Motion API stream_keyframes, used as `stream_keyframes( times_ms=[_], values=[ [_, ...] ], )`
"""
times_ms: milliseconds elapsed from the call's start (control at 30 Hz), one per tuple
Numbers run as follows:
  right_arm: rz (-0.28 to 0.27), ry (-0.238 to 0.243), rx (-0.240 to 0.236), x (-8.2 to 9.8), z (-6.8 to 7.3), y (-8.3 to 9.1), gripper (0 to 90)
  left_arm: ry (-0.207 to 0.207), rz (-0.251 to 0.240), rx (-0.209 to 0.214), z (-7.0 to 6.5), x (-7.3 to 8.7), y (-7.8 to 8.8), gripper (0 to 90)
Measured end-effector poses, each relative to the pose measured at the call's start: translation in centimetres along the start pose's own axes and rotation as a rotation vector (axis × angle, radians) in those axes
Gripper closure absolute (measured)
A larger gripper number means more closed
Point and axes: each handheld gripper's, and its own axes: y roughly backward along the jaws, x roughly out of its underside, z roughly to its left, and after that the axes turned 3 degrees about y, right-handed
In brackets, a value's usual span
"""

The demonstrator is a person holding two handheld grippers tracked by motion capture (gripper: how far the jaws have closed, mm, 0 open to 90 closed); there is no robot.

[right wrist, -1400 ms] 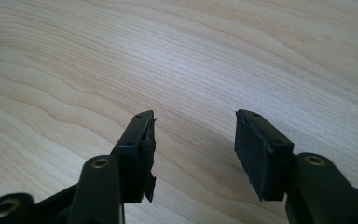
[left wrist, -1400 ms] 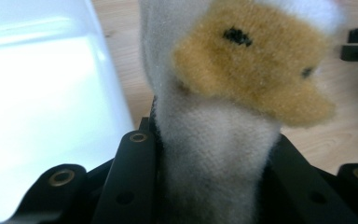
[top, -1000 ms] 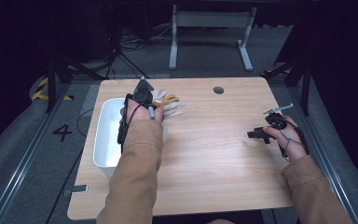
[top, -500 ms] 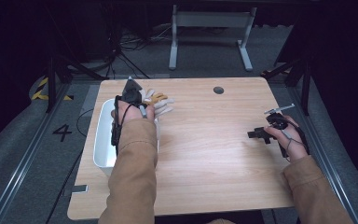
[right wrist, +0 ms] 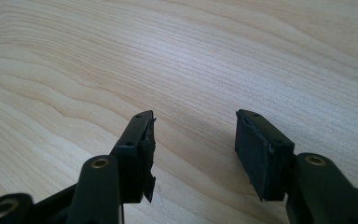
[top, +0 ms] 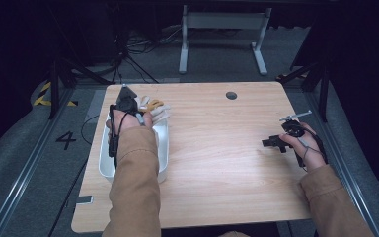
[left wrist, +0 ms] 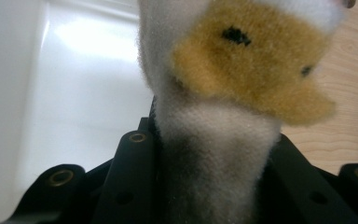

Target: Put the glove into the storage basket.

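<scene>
Left gripper [top: 128, 101] clamps plush toy [left wrist: 242, 70] at white bin [top: 109, 168] rim — early release risks table landing; right gripper [right wrist: 193, 154] gapes empty.

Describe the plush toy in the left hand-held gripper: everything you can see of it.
The plush toy is soft and fuzzy, cream-white with a yellow-orange patch bearing small black marks, perhaps a face. The left hand-held gripper is shut on a narrow cream part of it, black jaws pressing both sides. In the high view the plush toy hangs at the far end of the white bin, partly over the wooden table; pale limbs stick out to the right. Whether it touches either, I cannot tell.
</scene>
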Motion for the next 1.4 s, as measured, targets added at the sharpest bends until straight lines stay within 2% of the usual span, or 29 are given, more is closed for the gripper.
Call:
stream_keyframes(
  times_ms=[100, 400, 733, 1000, 1300, 1367, 1400],
  values=[
    [-0.002, 0.006, 0.002, 0.0, 0.0, 0.0, 48.0, -0.009, 0.006, -0.010, 0.2, 0.2, -0.2, 70.7],
    [-0.006, 0.005, 0.001, 0.1, -0.1, 0.1, 47.5, 0.028, -0.016, -0.016, 1.3, 0.3, -1.1, 70.7],
    [-0.003, 0.006, 0.005, 0.1, -0.2, 0.1, 47.5, 0.053, 0.003, -0.037, 2.4, 0.6, -2.8, 70.6],
    [-0.003, 0.008, 0.007, 0.2, -0.2, 0.1, 47.4, 0.047, 0.020, -0.040, 3.3, 0.9, -4.0, 70.5],
    [0.000, 0.002, 0.005, 0.3, -0.2, 0.0, 47.3, 0.070, 0.025, -0.041, 4.3, 1.1, -5.8, 70.4],
    [0.002, 0.001, 0.005, 0.3, -0.3, 0.1, 47.4, 0.089, 0.022, -0.037, 4.4, 1.2, -6.2, 70.4],
    [0.000, 0.000, 0.004, 0.3, -0.3, 0.0, 47.4, 0.078, 0.030, -0.044, 4.6, 1.2, -6.3, 70.4]
  ],
)
